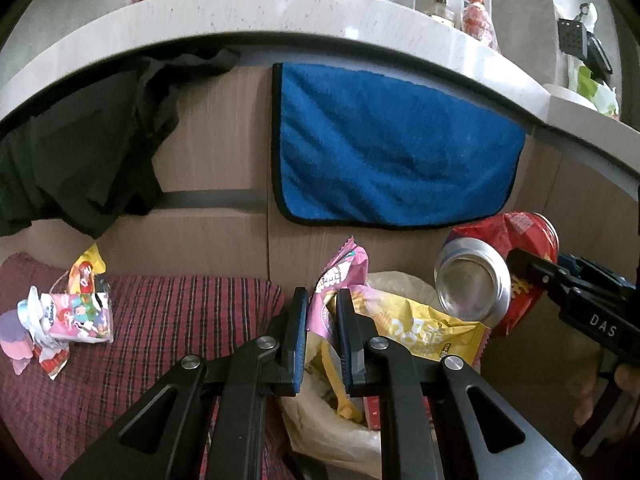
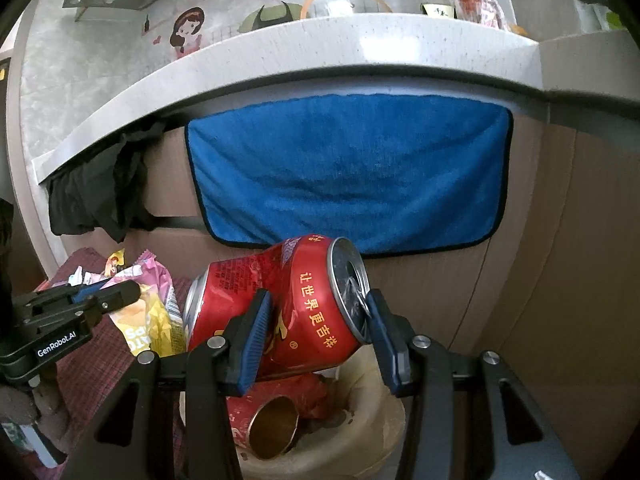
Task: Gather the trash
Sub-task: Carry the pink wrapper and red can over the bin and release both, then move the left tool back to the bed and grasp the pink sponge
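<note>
My right gripper (image 2: pixel 316 320) is shut on a dented red drink can (image 2: pixel 292 308) and holds it above a trash bin lined with a pale bag (image 2: pixel 384 420); a crushed red can (image 2: pixel 276 424) lies inside. The held can also shows in the left wrist view (image 1: pixel 488 276). My left gripper (image 1: pixel 322 320) is shut on a pink snack wrapper (image 1: pixel 340 276), with a yellow snack bag (image 1: pixel 420 332) beside it, over the bin's bag (image 1: pixel 332 432). Several small wrappers (image 1: pixel 68 312) lie on the red checked cloth (image 1: pixel 168 320) at the left.
A blue towel (image 1: pixel 392 152) and a black cloth (image 1: pixel 80 152) hang from the grey counter edge (image 1: pixel 240 12) against a brown cabinet front. Bottles (image 1: pixel 476 16) stand on the counter. The left gripper shows at the left of the right wrist view (image 2: pixel 80 312).
</note>
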`<state>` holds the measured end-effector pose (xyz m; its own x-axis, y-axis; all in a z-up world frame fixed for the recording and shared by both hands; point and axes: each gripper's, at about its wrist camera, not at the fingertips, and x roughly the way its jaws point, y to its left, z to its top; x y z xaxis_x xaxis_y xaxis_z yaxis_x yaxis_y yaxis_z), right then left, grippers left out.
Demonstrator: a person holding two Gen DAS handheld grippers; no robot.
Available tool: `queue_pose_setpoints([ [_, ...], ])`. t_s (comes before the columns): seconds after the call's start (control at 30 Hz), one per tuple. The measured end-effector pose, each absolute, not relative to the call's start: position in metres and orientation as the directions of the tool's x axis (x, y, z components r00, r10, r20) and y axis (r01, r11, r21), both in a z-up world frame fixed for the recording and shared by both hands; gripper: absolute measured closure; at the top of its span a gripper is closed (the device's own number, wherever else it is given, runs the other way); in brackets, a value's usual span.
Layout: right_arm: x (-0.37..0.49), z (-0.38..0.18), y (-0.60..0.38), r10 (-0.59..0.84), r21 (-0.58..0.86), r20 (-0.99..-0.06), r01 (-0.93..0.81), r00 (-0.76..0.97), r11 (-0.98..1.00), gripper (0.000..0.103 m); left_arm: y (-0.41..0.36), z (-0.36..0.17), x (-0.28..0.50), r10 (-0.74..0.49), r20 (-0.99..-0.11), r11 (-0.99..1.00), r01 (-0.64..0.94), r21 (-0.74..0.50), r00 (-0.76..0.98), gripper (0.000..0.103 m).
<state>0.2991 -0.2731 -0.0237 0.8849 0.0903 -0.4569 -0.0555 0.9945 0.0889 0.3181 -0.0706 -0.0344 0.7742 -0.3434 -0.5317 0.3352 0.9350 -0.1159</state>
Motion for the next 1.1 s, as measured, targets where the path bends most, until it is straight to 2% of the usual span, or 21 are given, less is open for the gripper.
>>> queue_pose_setpoints([
  [0.23, 0.310, -0.039, -0.274, 0.099, 0.106, -0.489, -0.053, 0.867, 0.993, 0.059, -0.074, -0.050, 0.328, -0.374, -0.561, 0.923, 0.355, -0.148, 0.738, 0.089],
  [0.33, 0.315, -0.047, -0.276, 0.111, 0.127, -0.504, -0.053, 0.857, 0.990, 0.059, -0.075, -0.058, 0.335, -0.428, -0.561, 0.899, 0.395, -0.187, 0.709, 0.087],
  [0.4, 0.318, -0.052, -0.276, 0.119, 0.138, -0.511, -0.055, 0.851, 0.989, 0.058, -0.073, -0.066, 0.344, -0.469, -0.565, 0.879, 0.419, -0.227, 0.679, 0.080],
  [0.47, 0.325, -0.059, -0.276, 0.135, 0.146, -0.530, -0.066, 0.837, 0.987, 0.058, -0.069, -0.072, 0.350, -0.479, -0.574, 0.876, 0.410, -0.255, 0.664, 0.061],
  [0.57, 0.333, -0.070, -0.275, 0.148, 0.160, -0.555, -0.070, 0.819, 0.985, 0.058, -0.060, -0.076, 0.358, -0.501, -0.585, 0.865, 0.394, -0.310, 0.638, 0.056],
  [0.87, 0.327, -0.064, -0.267, 0.121, 0.128, -0.538, -0.061, 0.834, 0.990, 0.057, -0.045, -0.065, 0.352, -0.456, -0.580, 0.890, 0.344, -0.299, 0.675, 0.055],
  [1.1, 0.316, -0.053, -0.252, 0.118, 0.100, -0.522, -0.077, 0.845, 0.992, 0.057, -0.004, -0.058, 0.341, -0.395, -0.575, 0.917, 0.267, -0.297, 0.716, 0.055],
])
